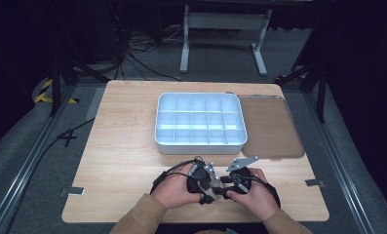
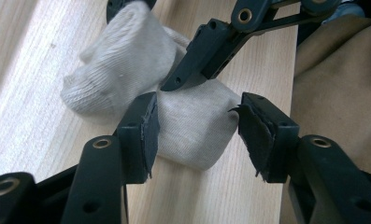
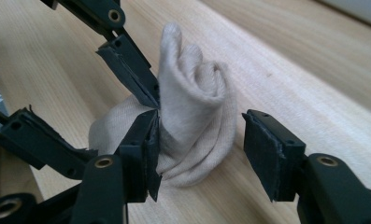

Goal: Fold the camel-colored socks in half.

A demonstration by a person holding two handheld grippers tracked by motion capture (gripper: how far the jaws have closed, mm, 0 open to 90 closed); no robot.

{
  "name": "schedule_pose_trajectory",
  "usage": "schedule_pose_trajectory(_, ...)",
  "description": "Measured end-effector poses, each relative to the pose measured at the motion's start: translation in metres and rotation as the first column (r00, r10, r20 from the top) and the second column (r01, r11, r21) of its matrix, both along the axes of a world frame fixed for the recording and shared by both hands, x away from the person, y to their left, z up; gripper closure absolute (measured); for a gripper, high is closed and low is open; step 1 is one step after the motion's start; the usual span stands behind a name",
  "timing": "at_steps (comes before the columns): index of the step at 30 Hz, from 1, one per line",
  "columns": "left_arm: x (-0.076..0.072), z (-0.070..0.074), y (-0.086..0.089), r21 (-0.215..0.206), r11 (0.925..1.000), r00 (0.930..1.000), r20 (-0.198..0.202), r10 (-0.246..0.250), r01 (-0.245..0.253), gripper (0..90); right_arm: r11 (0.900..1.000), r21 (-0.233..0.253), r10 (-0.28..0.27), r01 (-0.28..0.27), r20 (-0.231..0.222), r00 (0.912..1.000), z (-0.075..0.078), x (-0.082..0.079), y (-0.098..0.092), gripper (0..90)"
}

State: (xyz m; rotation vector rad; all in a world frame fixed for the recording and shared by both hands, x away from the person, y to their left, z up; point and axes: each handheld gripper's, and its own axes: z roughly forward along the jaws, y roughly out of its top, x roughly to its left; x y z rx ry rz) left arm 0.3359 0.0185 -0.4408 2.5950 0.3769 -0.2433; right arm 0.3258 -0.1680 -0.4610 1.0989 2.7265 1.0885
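- Near edge of the desk (image 1: 113,195): 2 hands meeting, left gripper (image 1: 203,187) and right gripper (image 1: 230,187) tip to tip over a rolled sock (image 2: 192,126).
- Left gripper view: jaws spread wide, straddling the cream roll; left pad touching the fabric, right pad just clear of it. Ribbed cuff end (image 2: 122,60) pointing away and leftwards, long axis running diagonally across the wood grain.
- Right gripper view: jaws also wide, sock (image 3: 192,112) between them, left pad against the cloth, right pad apart. Roll tilted up, spiral end uppermost.
- Farther back: white compartment box (image 1: 200,145), with a brown lid (image 1: 271,126) flat just beside it, right.
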Motion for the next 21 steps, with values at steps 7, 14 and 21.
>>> schedule_pose_trajectory(7,-0.002,0.001,0.006,0.006,0.9999,0.9998,-0.007,0.016,-0.016,49.0,1.000,0.005,0.027,-0.026,-0.038,0.9989,-0.001,0.005,0.002,50.8)
schedule_pose_trajectory(14,-0.002,0.004,0.017,0.003,0.9985,0.9985,0.000,0.054,-0.054,49.1,0.998,0.026,0.061,-0.059,-0.078,0.9951,0.000,0.007,0.004,66.1)
schedule_pose_trajectory(21,-0.002,0.010,0.031,-0.004,0.9964,0.9963,0.015,0.085,-0.085,48.5,0.996,0.005,0.088,-0.088,-0.064,0.9940,0.004,0.005,0.007,75.2)
